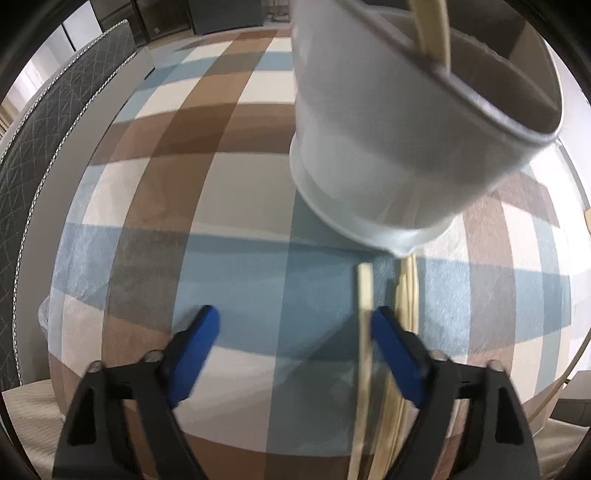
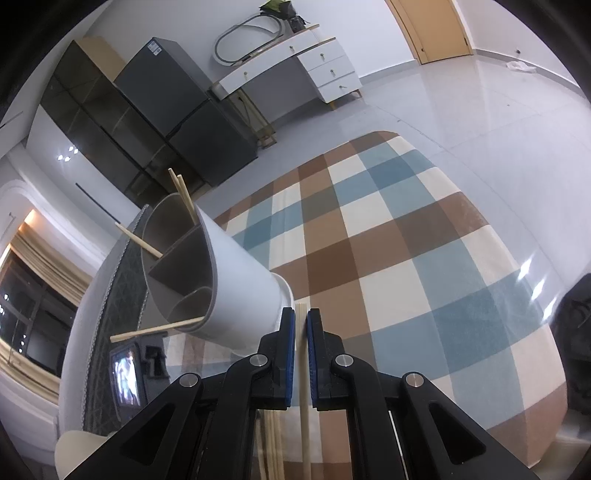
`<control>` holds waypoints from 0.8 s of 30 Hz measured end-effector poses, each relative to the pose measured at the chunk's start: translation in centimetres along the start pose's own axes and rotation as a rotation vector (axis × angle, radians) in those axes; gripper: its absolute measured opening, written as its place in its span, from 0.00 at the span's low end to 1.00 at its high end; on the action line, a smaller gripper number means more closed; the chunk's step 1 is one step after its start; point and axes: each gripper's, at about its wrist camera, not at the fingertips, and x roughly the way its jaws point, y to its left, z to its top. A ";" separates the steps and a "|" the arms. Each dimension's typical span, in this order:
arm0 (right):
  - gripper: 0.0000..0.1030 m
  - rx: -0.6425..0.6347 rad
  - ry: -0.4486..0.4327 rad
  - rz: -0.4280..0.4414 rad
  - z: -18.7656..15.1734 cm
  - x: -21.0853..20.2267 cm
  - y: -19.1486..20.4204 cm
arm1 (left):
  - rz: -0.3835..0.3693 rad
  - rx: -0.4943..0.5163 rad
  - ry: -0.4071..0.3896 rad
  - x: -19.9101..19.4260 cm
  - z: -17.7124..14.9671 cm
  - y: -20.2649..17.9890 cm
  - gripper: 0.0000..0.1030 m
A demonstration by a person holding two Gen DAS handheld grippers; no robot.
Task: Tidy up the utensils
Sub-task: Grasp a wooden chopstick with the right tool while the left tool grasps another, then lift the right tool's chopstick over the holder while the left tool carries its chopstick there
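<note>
Here, the right gripper [image 2: 301, 325] was seen clenched on a bundle of wooden chopsticks [image 2: 305, 406], the blue pads pressed to either side of the sticks, whose tips showed just beyond the jaws and whose lengths ran back beneath the black frame. To the left of those jaws, close beside them, a white utensil holder [image 2: 236, 284] was stood on the checked tablecloth [image 2: 406, 258], tilted in this view, with its interior split into compartments by grey dividers. Single chopsticks were lodged in it: two in the far compartment, one across the left rim, one jutting from the near compartment.

In the left wrist view, the left gripper [image 1: 295, 321] was held released, its jaws well apart, with no pad pressing on anything. Pale chopsticks [image 1: 364, 295] were seen lying close by the inner face of the right-hand blue finger [image 1: 397, 350]; whether they touched it could not be told through the blur. Ahead of and above those jaws, to the right, the same holder [image 1: 369, 147] was seen from near its base, with a chopstick [image 1: 432, 26] rising from its top.
</note>
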 end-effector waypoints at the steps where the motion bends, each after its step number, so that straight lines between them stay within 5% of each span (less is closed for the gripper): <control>1: 0.06 -0.001 -0.001 -0.003 0.0 0.0 0.0 | -0.005 0.008 -0.010 -0.1 0.3 -0.3 0.61; 8: 0.06 -0.013 -0.002 -0.019 0.0 0.3 0.0 | -0.046 0.010 -0.054 -0.4 1.3 -1.7 0.03; 18: 0.06 -0.058 -0.029 -0.032 -0.4 -0.3 1.0 | -0.232 -0.142 -0.164 -4.2 1.3 2.8 0.02; 24: 0.06 -0.107 -0.077 -0.027 -1.2 -1.9 2.6 | -0.274 -0.216 -0.233 -7.4 -2.5 6.3 0.02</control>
